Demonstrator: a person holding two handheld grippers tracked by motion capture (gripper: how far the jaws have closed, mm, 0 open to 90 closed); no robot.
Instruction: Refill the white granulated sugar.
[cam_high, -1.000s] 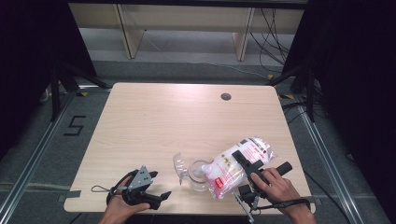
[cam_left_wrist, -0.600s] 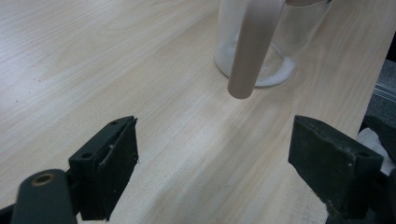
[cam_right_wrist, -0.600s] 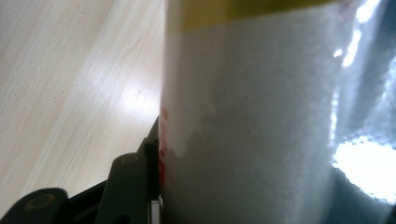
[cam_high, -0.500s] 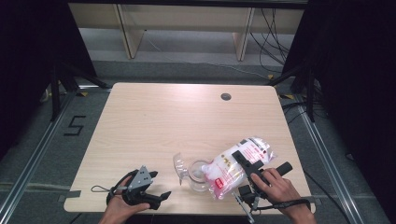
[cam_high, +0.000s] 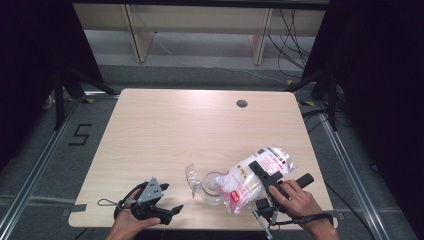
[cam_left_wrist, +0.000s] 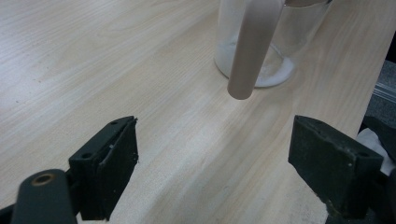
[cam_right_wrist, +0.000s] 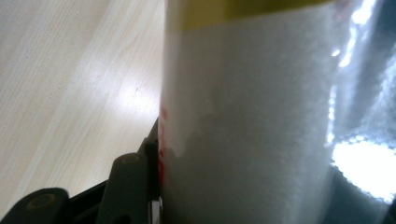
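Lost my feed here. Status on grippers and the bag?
Left gripper open, idle on table. Right gripper shut on bag, tilted over glass jar. Nothing in the way.

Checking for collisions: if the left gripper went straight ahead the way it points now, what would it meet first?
Probably the clear glass jar, standing ahead of the open left gripper on bare table; depth is uncertain.

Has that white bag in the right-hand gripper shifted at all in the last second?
No. The bag lies just as far from the table's dark hole, tipped toward the glass jar.
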